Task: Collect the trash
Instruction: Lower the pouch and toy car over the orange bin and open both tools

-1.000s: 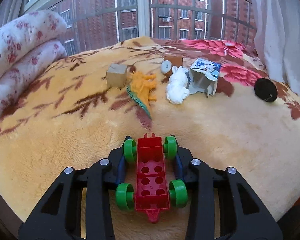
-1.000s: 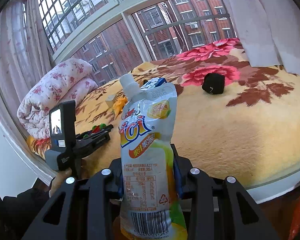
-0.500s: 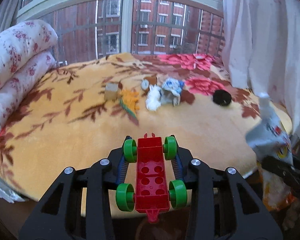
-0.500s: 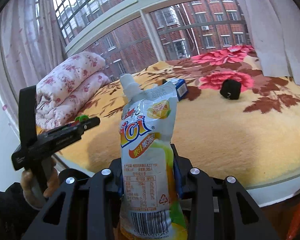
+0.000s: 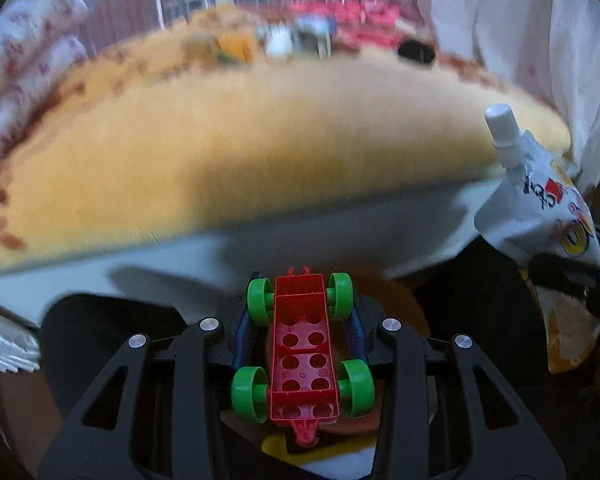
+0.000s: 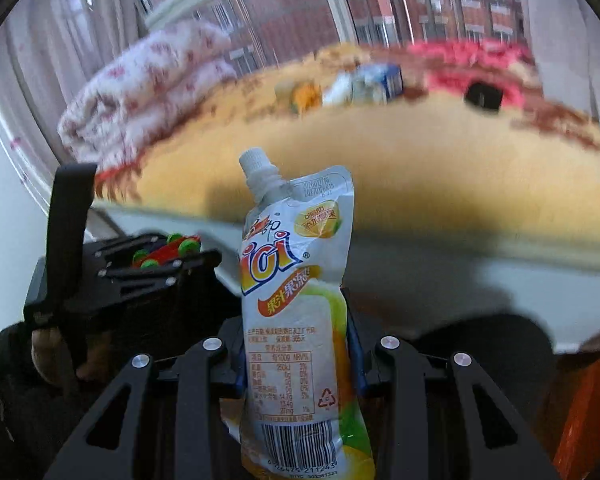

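Both grippers have dropped below the bed's edge since the earlier frames; the blanket now sits above the held items, and both views are motion-blurred. Nearest in the left wrist view, the left gripper (image 5: 300, 320) has its fingers clamped on a red toy car (image 5: 302, 344) with green wheels, gripped at its sides. Under it, an orange and yellow shape is cut off by the gripper body and cannot be identified. At the right edge, the juice pouch (image 5: 540, 208) appears, partly cropped, held by dark fingers. In the right wrist view, the right gripper (image 6: 296, 356) is closed on that pouch (image 6: 296, 280), upright, white cap on top, its base cut off by the frame. The same view alone shows the left gripper (image 6: 156, 264) from outside, with the car in it, and the person's hand (image 6: 48, 344) on the handle. Beyond, the yellow blanket (image 5: 260, 140) carries a blurred row of small items (image 5: 276, 42) and a black object (image 5: 416, 50); individual pieces cannot be distinguished. A floral quilt (image 6: 148, 84) lies rolled at far left.
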A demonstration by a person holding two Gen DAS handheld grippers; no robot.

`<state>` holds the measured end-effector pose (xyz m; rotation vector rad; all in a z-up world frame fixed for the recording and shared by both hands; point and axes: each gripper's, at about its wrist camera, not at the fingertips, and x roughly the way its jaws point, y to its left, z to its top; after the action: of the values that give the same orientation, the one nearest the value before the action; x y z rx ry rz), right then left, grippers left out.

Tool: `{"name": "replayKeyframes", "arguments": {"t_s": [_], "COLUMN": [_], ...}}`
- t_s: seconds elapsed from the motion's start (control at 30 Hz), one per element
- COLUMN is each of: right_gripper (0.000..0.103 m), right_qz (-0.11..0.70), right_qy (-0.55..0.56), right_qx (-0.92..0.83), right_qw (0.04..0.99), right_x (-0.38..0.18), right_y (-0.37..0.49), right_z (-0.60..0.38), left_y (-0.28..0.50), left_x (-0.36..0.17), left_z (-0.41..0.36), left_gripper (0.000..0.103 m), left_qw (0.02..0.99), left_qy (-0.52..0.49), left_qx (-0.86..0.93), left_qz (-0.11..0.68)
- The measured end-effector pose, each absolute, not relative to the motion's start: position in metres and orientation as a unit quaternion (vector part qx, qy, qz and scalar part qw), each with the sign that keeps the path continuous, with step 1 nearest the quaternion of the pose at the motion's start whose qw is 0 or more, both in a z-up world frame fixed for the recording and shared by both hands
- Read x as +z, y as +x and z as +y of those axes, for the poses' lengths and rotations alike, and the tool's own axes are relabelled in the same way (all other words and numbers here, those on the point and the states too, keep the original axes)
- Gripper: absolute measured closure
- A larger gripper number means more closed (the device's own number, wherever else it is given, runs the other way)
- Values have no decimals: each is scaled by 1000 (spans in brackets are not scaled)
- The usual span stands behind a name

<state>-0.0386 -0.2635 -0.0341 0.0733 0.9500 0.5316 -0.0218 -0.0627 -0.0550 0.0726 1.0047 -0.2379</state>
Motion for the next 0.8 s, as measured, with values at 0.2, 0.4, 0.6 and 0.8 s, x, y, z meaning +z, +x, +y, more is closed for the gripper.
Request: {"name": "replayKeyframes", "arguments": {"t_s": [0.2,0.4,0.6,0.8], "right_gripper": [66,66,64,29], "right_qz": [553,621,630,621], "right_qy": [-7,2,-4,-4], "right_qx": [225,218,222,208], "right_qw": [802,753,744,756], "right_x": [-87,-137,-145,-143], "right_y": [-34,-19,-16,-13], "right_z": [-236,-227,-225,-232], "left_y": [-10,-2,-6,-2], "left_x": [-124,-165,-166,-160], "left_z": [-70,-65,-73,-74], "left_gripper": [66,66,66,19], "left_qw": [805,767,770,778], "left_qy": [52,55,77,91], "left_qx": [-118,-101,-95,-82], "left_qz": [579,631,627,616]}}
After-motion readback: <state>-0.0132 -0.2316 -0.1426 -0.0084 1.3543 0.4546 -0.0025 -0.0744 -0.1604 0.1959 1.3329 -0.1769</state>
